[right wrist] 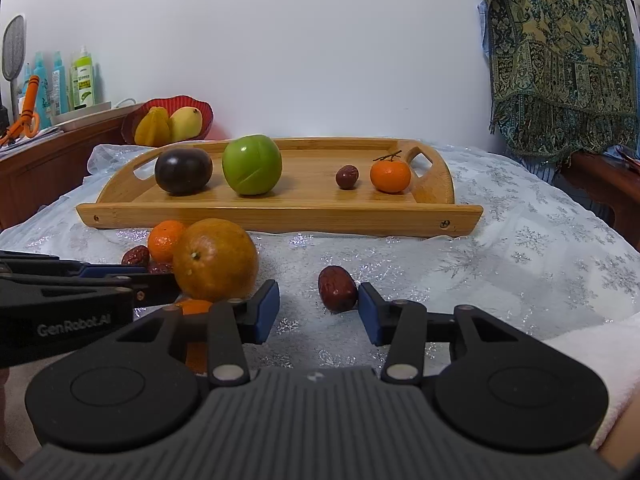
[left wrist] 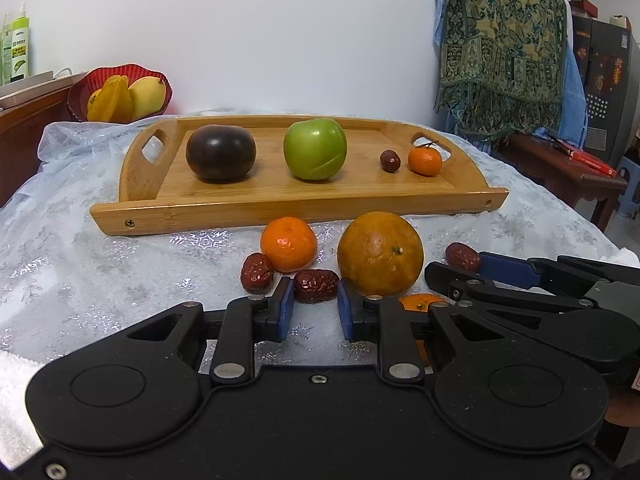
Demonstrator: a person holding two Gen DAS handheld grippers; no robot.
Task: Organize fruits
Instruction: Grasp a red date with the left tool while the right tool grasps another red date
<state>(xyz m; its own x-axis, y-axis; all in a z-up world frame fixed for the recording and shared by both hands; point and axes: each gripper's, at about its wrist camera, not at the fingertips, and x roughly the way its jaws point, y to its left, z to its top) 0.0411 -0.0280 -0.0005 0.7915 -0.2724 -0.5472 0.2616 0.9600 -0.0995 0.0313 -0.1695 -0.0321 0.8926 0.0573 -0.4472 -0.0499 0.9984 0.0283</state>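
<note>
left tongs pinch a red date; right tongs gape half-open beside another date, both likely bound for the far tray.

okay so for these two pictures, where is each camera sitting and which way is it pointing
Left wrist: rides on the left gripper, looking forward and slightly down over the red date at its tips toward the wooden tray; the right gripper enters from the right.
Right wrist: rides on the right gripper, same heading, another red date near its right finger; the left gripper enters from the left.
Shared: tray, green apple, big orange.
</note>
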